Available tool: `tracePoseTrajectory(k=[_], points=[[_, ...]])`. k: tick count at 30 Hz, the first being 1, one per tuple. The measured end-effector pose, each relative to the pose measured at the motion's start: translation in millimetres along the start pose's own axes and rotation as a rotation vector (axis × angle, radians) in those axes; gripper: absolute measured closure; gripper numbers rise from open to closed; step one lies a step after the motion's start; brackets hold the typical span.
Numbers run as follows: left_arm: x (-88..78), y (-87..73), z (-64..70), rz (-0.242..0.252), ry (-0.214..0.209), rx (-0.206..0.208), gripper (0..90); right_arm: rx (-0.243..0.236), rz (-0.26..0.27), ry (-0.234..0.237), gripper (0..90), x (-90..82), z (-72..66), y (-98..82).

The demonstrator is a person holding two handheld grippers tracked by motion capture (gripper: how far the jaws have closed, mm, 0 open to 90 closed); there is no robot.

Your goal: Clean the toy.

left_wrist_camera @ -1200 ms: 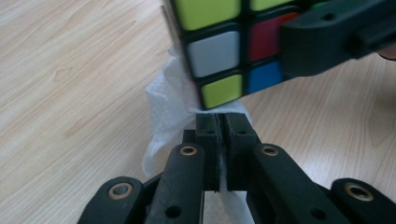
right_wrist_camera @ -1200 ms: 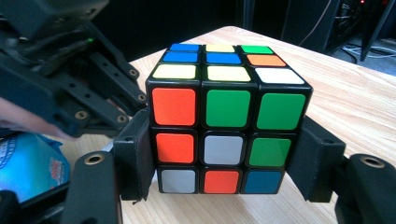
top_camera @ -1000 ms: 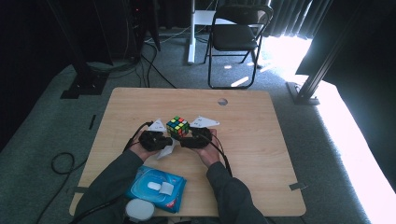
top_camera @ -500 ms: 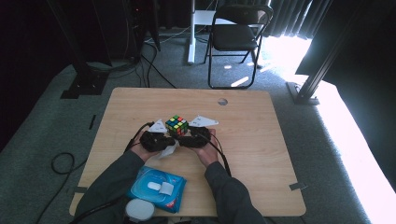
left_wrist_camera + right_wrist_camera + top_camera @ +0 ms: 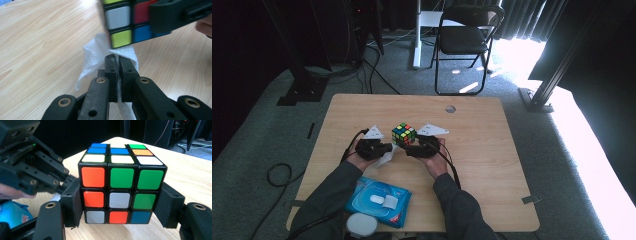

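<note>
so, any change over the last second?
Nothing visibly changed. The right tongs stay clamped on the multicoloured puzzle cube, the left tongs stay shut on the white paper wipe under the cube's corner, and the blue wipe pack lies where it was.

Very little differs from a second ago. In the high view the left gripper (image 5: 388, 148), with the white wipe (image 5: 384, 157) pinched in its jaws, has edged slightly along the near lower side of the puzzle cube (image 5: 404, 134), and the loose part of the wipe lies a touch differently on the tabletop (image 5: 492, 165). In the left gripper view the wipe's (image 5: 97, 53) top edge now touches the bottom corner of the cube (image 5: 125, 22).
</note>
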State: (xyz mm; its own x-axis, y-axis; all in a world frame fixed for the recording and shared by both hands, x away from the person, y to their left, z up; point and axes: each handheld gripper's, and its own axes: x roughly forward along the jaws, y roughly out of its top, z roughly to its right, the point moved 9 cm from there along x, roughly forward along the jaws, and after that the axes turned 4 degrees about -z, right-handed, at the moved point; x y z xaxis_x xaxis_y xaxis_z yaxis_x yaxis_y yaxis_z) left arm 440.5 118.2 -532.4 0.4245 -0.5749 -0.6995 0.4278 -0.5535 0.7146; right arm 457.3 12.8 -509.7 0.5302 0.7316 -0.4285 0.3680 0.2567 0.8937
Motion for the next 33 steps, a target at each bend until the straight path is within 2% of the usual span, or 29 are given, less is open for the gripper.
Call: tracePoseTrajectory(k=[11, 16, 18, 23, 26, 28, 33], points=[[-0.3, 10.3, 24.7, 0.016, -0.078, 0.094, 86.6, 0.01, -0.012, -0.005, 33.9, 8.0, -1.8, 3.5], [-1.7, 8.8, 23.3, 0.014, -0.073, 0.096, 86.5, 0.018, -0.018, -0.022, 33.9, 8.5, 3.8, 1.3], [-3.4, 6.2, 15.1, 0.012, -0.044, 0.062, 86.4, 0.022, -0.022, -0.028, 33.9, 7.6, 6.2, -0.1], [-12.3, -4.5, -16.4, 0.027, 0.024, -0.048, 86.5, 0.027, -0.026, -0.035, 33.9, 4.0, 11.1, -4.7], [-19.7, -10.7, -33.9, 0.038, 0.072, -0.107, 86.5, 0.024, -0.032, -0.04, 33.9, 3.8, 11.8, -7.8], [-23.6, -13.6, -42.4, 0.05, 0.089, -0.146, 86.5, 0.023, -0.034, -0.037, 33.9, 5.1, 10.6, -11.2], [-29.4, -18.3, -51.3, 0.058, 0.108, -0.18, 86.4, 0.013, -0.064, -0.043, 33.9, 12.8, 6.8, -23.1]])
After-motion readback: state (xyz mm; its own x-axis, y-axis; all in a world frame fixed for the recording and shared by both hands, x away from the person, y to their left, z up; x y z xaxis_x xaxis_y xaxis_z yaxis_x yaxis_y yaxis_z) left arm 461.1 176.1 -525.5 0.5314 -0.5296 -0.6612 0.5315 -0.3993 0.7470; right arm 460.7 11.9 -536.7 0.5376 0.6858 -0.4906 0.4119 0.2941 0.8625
